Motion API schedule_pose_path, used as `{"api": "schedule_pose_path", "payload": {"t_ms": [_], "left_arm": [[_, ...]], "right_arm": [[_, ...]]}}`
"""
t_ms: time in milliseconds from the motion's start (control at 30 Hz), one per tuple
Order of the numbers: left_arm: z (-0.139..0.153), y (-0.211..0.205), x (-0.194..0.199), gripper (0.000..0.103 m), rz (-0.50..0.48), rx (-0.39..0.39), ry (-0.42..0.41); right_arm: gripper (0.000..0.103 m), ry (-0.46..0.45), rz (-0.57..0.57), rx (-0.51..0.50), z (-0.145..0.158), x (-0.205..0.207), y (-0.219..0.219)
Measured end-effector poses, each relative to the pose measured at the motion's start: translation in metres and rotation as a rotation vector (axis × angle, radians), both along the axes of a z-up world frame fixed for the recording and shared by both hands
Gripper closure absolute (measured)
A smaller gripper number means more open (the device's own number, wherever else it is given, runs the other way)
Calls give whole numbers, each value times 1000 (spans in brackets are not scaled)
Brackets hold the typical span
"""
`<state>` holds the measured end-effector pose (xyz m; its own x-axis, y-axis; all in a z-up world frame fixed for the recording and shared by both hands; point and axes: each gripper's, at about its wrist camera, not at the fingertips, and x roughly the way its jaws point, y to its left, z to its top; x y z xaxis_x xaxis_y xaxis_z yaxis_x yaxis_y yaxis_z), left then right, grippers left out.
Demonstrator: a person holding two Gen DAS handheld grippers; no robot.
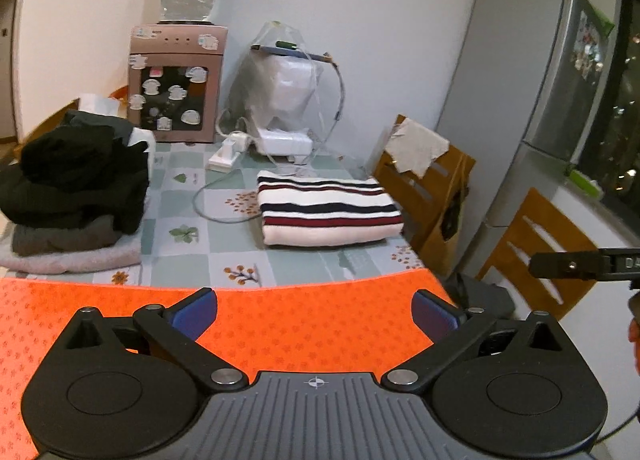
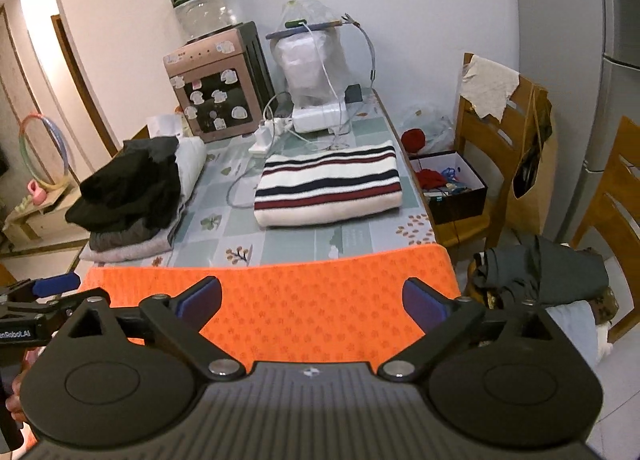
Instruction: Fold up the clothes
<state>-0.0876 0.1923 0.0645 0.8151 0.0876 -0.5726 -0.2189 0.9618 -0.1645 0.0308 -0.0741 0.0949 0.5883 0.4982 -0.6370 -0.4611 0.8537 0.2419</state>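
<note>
Both sets of tongs hang over the orange mat (image 1: 312, 324) and both are empty. The left gripper (image 1: 314, 314) has its blue pads (image 1: 192, 316) spread wide, nothing but mat between them. The right gripper (image 2: 312, 302) is just as wide, blue fingertips (image 2: 424, 304) well apart above the same orange surface, gripping nothing.

Straight ahead of both, past the far edge of the mat, lies the striped sweater (image 1: 328, 210), already folded into a neat block: white with dark and red bands, flat on the checked tablecloth (image 1: 200, 244). From the right wrist view it sits dead centre ahead of the open fingers (image 2: 328, 186).

Ahead and to the left of the tongs is a pile of dark clothes (image 1: 76, 188), black on top, grey beneath, a pale pink layer at the bottom. Beyond it, against the wall, a water dispenser (image 1: 176, 80) with a bottle on top; to its right a white appliance under a plastic bag (image 1: 284, 88), cables trailing towards the sweater.

Off to the right of the right gripper, below table level, a heap of dark garments (image 2: 540, 272) sits beside a wooden chair (image 2: 500, 132).
</note>
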Motion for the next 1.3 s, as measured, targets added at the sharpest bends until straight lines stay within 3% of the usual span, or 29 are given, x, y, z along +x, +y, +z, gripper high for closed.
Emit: {"api": "schedule_pose_path", "payload": {"t_ms": [200,567,967,1300], "left_arm": [[-10,-27,3,0,28,0,62],[-29,-80,8,0,166,-10,130],[-46,-127,21,0,251,-8,229],[-50,-142,36,0,232,55,273]], "right_arm": [[2,4,30,-31,-17,0,-14],[0,3,102,-54,-45,19,-56],[0,40,109,-66,-73,34,-77],[0,29,96,-67,-80,33,-82]]}}
